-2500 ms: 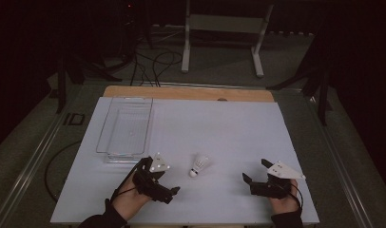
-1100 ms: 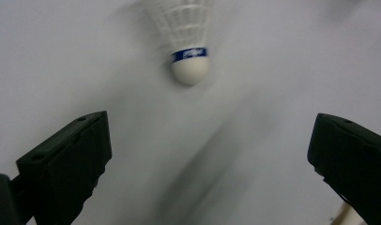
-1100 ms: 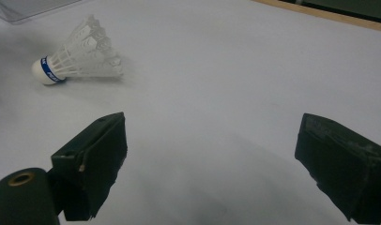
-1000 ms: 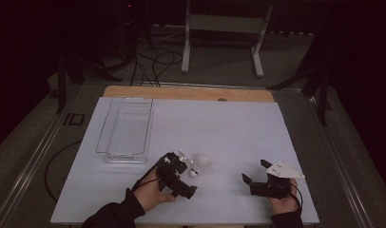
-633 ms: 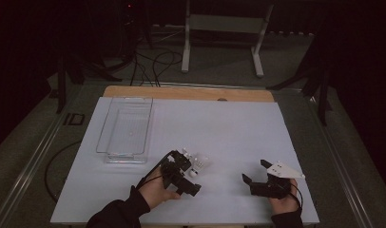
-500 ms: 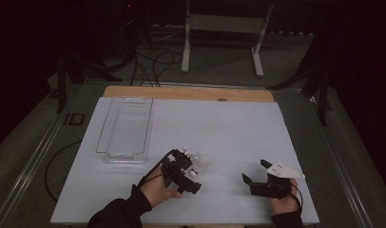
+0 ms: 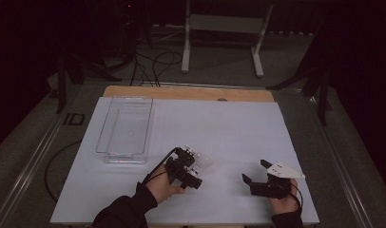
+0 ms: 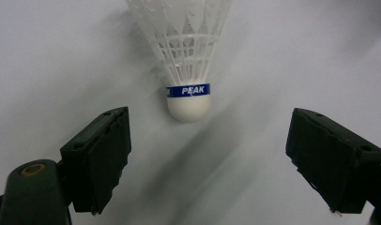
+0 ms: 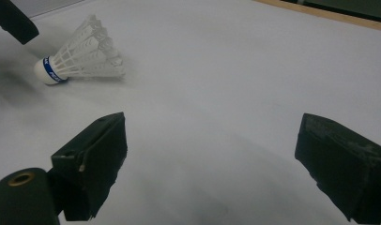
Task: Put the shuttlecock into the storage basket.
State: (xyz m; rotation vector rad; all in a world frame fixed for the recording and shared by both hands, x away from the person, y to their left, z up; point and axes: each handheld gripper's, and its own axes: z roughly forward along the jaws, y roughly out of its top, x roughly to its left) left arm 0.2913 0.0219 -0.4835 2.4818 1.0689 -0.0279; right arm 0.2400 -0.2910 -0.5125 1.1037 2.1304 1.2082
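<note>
1. A white shuttlecock (image 8: 189, 61) lies on its side on the white counter (image 7: 238, 128), cork end toward the left tool (image 8: 207, 161), not yet gripped.
2. The left tool's jaws stand spread wide, just short of the cork.
3. The right tool (image 7: 255, 184) rests well apart, jaws likewise spread, holding nothing.
4. A clear tray (image 7: 107, 153) sits unfilled nearby; any pick-up and placing, seemingly, remains undone.

Clear tray (image 7: 127, 130) on white sheet (image 7: 238, 128) — metal stand (image 7: 224, 28) behind.
</note>
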